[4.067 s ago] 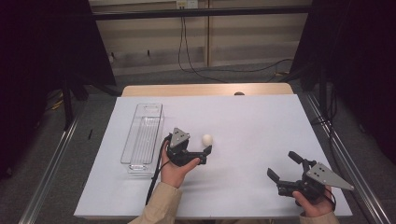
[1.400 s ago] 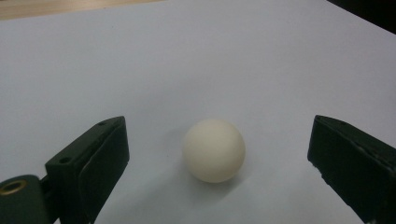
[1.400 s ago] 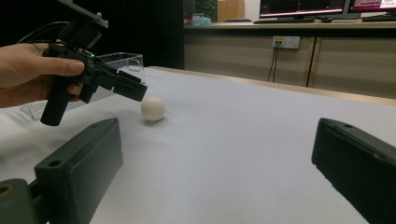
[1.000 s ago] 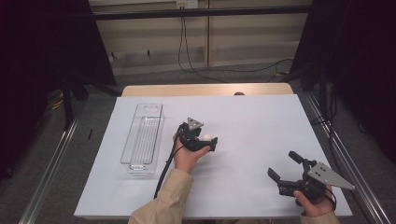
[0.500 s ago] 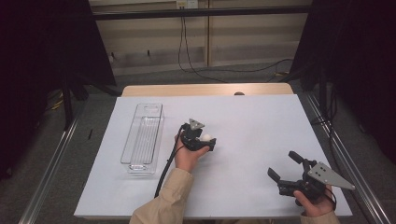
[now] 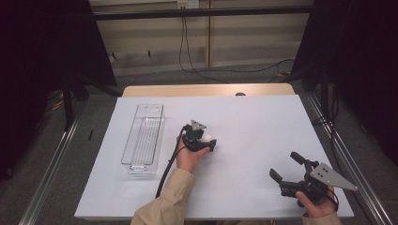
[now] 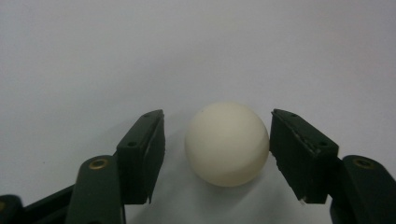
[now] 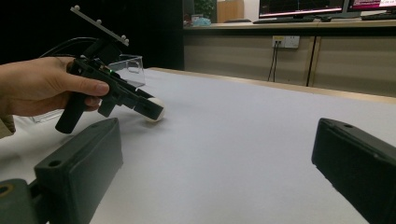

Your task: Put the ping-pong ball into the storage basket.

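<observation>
left tongs [image 7: 217, 156] just closing around ball [image 7: 227, 143], clear bin [image 6: 143, 139] empty

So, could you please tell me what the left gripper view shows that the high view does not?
The left gripper view alone shows a gap between the small cream-white ball and the left black jaw, while the right jaw sits at the ball's edge; the left gripper has just been closing around it. The high view alone shows the long clear plastic bin beside that hand, and the right gripper held open near the table's front right corner. Both show the ball resting on the white table sheet between the left gripper's jaws.
</observation>
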Motion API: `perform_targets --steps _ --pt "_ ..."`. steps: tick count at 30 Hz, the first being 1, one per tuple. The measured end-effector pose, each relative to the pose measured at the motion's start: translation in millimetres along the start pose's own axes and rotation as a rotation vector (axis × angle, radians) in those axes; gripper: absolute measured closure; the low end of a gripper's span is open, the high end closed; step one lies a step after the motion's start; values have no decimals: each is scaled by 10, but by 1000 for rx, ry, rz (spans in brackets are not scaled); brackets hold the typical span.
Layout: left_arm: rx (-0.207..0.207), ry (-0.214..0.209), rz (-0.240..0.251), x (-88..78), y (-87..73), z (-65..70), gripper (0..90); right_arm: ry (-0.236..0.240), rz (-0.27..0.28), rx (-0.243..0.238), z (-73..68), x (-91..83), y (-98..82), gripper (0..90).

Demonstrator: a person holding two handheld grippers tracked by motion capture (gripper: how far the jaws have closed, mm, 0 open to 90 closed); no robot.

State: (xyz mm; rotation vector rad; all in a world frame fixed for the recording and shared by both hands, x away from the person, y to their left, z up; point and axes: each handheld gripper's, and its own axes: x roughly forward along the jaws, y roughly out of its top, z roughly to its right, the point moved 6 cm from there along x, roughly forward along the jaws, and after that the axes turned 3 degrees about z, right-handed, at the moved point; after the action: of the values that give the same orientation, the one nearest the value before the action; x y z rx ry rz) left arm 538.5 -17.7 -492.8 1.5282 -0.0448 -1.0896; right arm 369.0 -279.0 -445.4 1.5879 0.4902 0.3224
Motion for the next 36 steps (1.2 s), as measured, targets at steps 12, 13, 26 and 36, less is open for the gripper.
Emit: perform_targets --steps 12,13,26,36 --pt "6 -7 -13 13 -18 -11 447 2 0 -3 7 -6 3 14" --pt "10 -5 -21 12 -24 -14 455 -2 4 -5 10 -5 5 14" --pt "-14 -7 -18 29 -27 -1 510 -6 11 7 6 -6 13 14" --pt "-14 -4 -37 1 -33 -21 511 -6 11 9 5 -7 14 14"
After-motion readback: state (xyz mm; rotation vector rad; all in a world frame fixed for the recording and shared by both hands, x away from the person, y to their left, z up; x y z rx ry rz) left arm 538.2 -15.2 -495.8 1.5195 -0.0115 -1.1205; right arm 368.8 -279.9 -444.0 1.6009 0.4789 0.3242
